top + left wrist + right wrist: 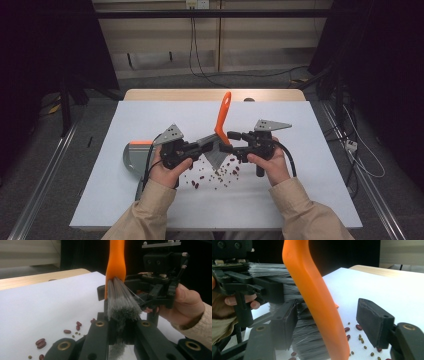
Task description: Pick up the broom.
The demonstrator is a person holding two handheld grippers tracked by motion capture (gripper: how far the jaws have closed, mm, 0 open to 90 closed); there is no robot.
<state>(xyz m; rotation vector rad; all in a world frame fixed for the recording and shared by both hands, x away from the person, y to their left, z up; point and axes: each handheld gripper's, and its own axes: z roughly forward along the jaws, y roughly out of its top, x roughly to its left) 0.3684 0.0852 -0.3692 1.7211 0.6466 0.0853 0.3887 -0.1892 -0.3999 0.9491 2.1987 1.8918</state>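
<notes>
No brand, label or legible writing on any item.

Desk (300, 195): flat rectangular top under a smooth, matte white sheet; a pale wood edge shows along the far side.

Dustpan (134, 154): grey plastic, rounded outline, with an orange strip along one edge. It lies flat on the desk just left of the left hand.

Brush (223, 120): glossy orange plastic handle, long and gently curved, with a slot near its tip. It stands nearly upright over the middle of the desk, between the two grippers. The bristle head (122, 302) is a fan of fine grey translucent fibres, flared and frayed at the ends.

Left gripper (197, 149): black, angular, with brass-coloured bushings at the pivots and a grey three-cornered plate on top. Its jaws are clenched on the bristle head, fibres squeezed between the pads.

Right gripper (332, 322): same build. Jaws released, one pad on each side of the orange handle with a clear gap to the far pad; the near pad sits at the bristles.

Beans (220, 175): small, glossy, dark red, oval, scattered loose on the white sheet below the grippers, mixed with tinier round olive-brown seeds (361, 340).
</notes>
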